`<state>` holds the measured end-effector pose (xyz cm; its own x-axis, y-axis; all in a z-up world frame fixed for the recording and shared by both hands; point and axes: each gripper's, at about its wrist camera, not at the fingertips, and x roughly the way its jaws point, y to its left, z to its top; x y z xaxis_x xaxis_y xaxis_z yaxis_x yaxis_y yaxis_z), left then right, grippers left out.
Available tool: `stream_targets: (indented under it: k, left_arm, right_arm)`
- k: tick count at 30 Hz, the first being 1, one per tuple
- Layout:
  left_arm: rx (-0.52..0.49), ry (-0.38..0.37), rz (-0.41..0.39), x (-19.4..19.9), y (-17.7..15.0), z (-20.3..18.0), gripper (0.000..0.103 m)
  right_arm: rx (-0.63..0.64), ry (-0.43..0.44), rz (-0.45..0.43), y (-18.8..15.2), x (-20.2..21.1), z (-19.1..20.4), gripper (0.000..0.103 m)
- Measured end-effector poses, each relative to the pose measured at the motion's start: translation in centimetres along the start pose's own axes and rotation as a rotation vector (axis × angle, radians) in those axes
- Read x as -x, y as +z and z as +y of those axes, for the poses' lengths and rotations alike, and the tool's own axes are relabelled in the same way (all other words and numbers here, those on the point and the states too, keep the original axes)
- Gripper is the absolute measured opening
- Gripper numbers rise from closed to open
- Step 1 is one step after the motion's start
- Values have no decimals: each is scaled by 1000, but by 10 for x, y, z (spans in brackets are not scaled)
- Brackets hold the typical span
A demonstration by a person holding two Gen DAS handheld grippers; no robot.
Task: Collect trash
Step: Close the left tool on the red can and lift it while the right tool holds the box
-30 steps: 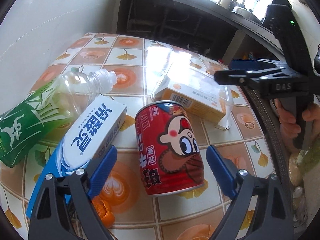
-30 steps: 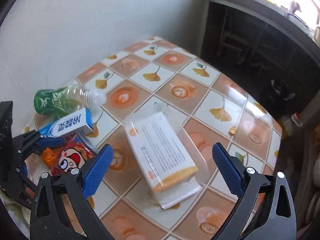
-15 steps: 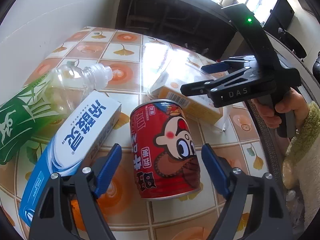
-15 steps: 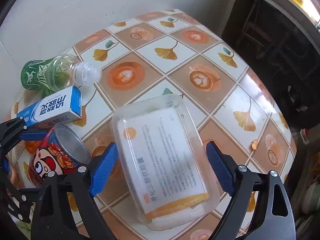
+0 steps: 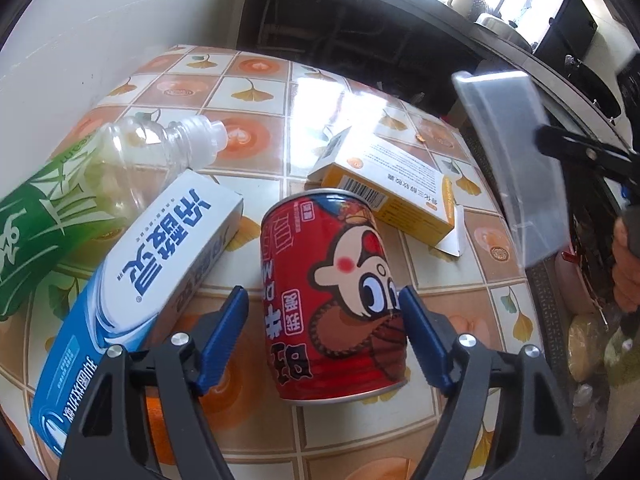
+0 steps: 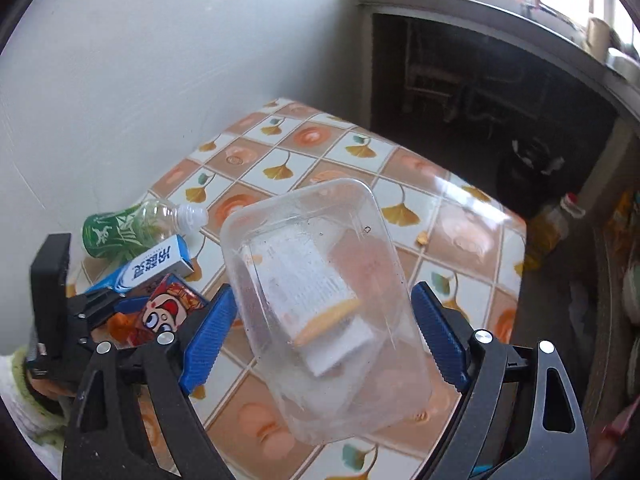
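A red cartoon can [image 5: 332, 300] stands on the tiled table [image 5: 256, 68] between the fingers of my left gripper [image 5: 322, 320]. Its jaws are closing: the right pad is at the can's side, the left pad stays a little off it. My right gripper [image 6: 324, 332] is shut on a clear plastic container [image 6: 320, 300], which hangs tilted above the table and also shows at the right of the left wrist view [image 5: 512, 160]. Below it lies a yellow and white box [image 5: 400, 188]. A green-labelled bottle [image 5: 60, 208] and a blue and white carton [image 5: 140, 264] lie left of the can.
A white wall [image 6: 120, 80] runs along the table's left side. Behind the table stands a dark counter [image 6: 500, 60] with open shelves. Orange peel [image 6: 120, 324] lies by the can. A hand [image 5: 624, 272] holds the right gripper past the table's right edge. Bottles and clutter sit on the floor [image 6: 556, 220].
The right gripper came down over the clear container, closed on it and lifted it off the yellow box. The left jaws have narrowed around the red can.
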<state>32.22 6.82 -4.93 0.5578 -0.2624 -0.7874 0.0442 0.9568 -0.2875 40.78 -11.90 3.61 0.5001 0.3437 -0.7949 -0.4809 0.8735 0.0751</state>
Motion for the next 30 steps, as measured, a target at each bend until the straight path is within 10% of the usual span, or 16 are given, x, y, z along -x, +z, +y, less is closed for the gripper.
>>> stream_targets:
  k: [12, 30]
  left_arm:
    - [41, -49, 19, 10, -12, 5, 66]
    - [-60, -85, 71, 49, -89, -35, 66]
  right_arm:
    - [-514, 19, 49, -155, 73, -3, 83]
    - [-269, -340, 117, -190, 35, 78, 84]
